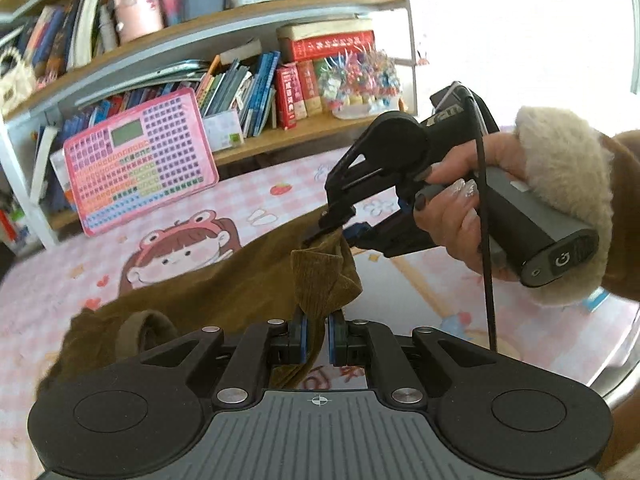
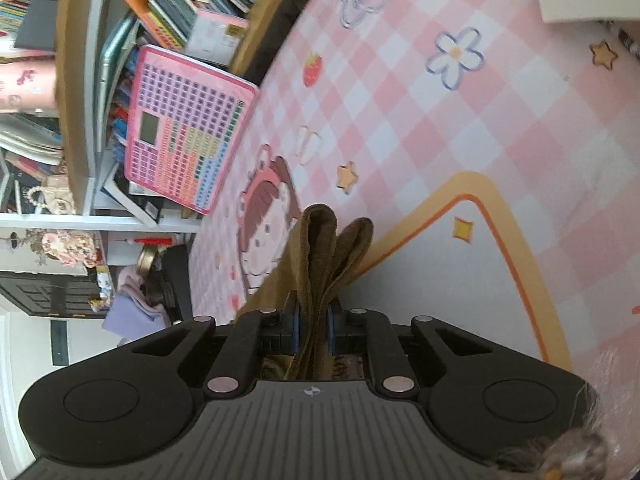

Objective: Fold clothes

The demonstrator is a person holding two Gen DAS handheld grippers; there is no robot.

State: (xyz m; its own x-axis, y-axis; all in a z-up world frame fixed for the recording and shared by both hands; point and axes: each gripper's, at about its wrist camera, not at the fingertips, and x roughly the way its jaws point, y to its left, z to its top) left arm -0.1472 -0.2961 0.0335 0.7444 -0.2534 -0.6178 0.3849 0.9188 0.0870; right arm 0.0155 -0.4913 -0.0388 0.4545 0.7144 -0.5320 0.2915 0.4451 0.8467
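Note:
A brown corduroy garment (image 1: pixel 208 292) hangs above the pink checked bedsheet (image 1: pixel 256 196). My left gripper (image 1: pixel 317 338) is shut on an edge of it near the bottom of the left wrist view. My right gripper (image 1: pixel 334 236), held by a hand in a furry cuff, is shut on another bunched corner just ahead of the left one. In the right wrist view the right gripper (image 2: pixel 313 330) pinches a folded bundle of the same brown garment (image 2: pixel 328 248) that sticks up between its pads.
A bookshelf (image 1: pixel 240 60) full of books stands along the bed's far side. A pink keyboard toy (image 1: pixel 140 168) leans against it on the sheet; it also shows in the right wrist view (image 2: pixel 188 128). A metal bed rail (image 1: pixel 616 384) curves at the right.

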